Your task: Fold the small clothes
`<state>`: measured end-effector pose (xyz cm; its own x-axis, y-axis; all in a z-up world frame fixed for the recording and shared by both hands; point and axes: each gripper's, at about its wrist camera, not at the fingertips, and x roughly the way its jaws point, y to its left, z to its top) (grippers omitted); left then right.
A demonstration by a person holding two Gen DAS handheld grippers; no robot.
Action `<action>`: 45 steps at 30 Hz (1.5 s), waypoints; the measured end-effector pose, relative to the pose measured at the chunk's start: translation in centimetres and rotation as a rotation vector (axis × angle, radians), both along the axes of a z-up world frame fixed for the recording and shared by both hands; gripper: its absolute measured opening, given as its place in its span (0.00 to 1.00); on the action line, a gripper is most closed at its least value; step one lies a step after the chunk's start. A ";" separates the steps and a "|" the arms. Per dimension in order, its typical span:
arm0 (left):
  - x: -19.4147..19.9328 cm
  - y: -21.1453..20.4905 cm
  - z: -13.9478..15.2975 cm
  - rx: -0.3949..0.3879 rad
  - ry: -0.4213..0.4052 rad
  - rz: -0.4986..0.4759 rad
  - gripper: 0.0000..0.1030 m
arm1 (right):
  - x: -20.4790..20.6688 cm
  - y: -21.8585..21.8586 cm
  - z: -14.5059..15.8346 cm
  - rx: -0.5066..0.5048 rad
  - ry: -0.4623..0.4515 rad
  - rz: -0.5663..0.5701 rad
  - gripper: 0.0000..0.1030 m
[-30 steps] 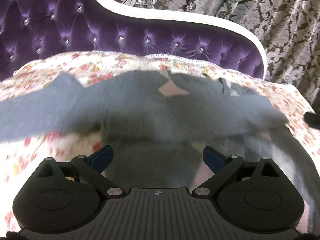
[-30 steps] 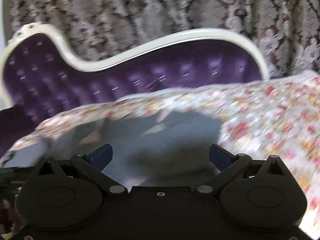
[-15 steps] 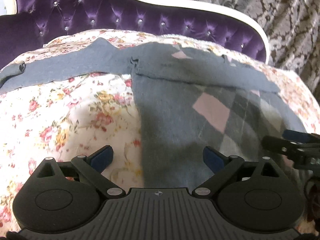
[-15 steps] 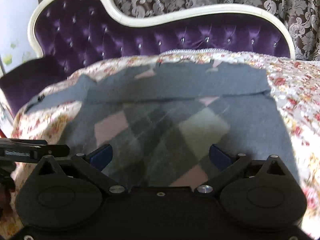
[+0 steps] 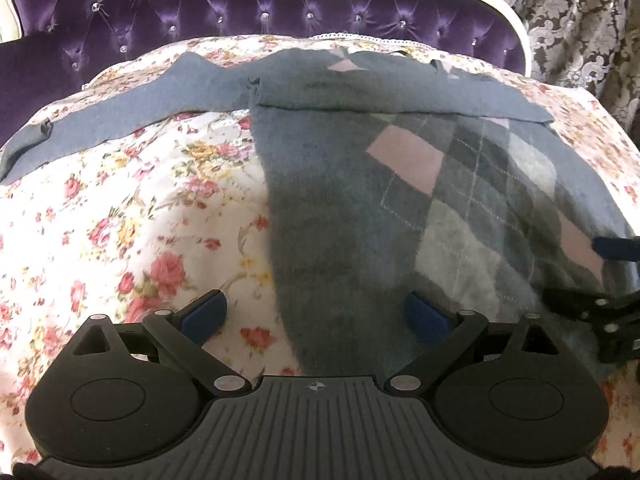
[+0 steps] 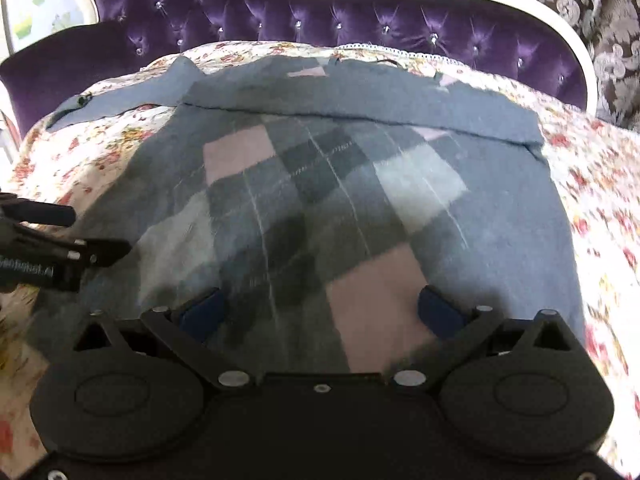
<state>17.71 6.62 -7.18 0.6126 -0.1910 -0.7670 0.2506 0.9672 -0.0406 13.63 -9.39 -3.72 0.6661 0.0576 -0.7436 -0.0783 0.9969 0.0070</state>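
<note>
Grey argyle sweater [image 5: 420,184] laid flat, front up, on the floral bedspread [image 5: 120,220] of a bed with a tufted purple headboard [image 5: 240,4]; patterned curtains [image 5: 580,12] hang behind. The garment lies with its hem toward both cameras and its collar toward the headboard, a placement that presents the long side edges to the two tools. One sleeve [image 6: 360,100] is folded straight across the chest, just below the collar, probably to bring the outline nearer a rectangle; the other sleeve [image 5: 112,120] extends outward over the bedspread on the left side and is not yet folded. The left gripper [image 5: 316,316] hovers low over the sweater's left edge near the hem, one blue pad above the bedspread and the other above the knit; its jaws are spread wide and grasp nothing. The right gripper [image 6: 320,308] sits over the lower middle of the argyle panel, jaws likewise released and empty, both pads over the fabric. Each tool appears at the margin of the other's view, so the two stand near one another along the hem end. Judged from this layout, the fold is at an early stage, with the outstretched sleeve and the body folds remaining. No container, basket or drawer appears in either view; the sweater rests on the bed alone. The right wrist view is slightly blurred.
</note>
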 end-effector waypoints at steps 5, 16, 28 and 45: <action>-1.5 0.3 0.0 0.018 -0.009 0.003 0.94 | -2.1 -1.6 0.4 -0.021 0.004 -0.055 0.99; -2.4 2.5 1.5 -0.064 -0.053 0.087 0.88 | -5.1 -5.4 2.7 0.085 -0.032 -0.202 0.99; 3.6 13.1 5.4 -0.028 -0.248 0.353 0.88 | -1.1 -2.3 4.8 0.215 -0.118 -0.099 0.99; 14.1 21.0 1.9 0.367 -0.312 0.415 0.79 | 4.9 3.8 6.1 0.278 -0.110 0.044 0.99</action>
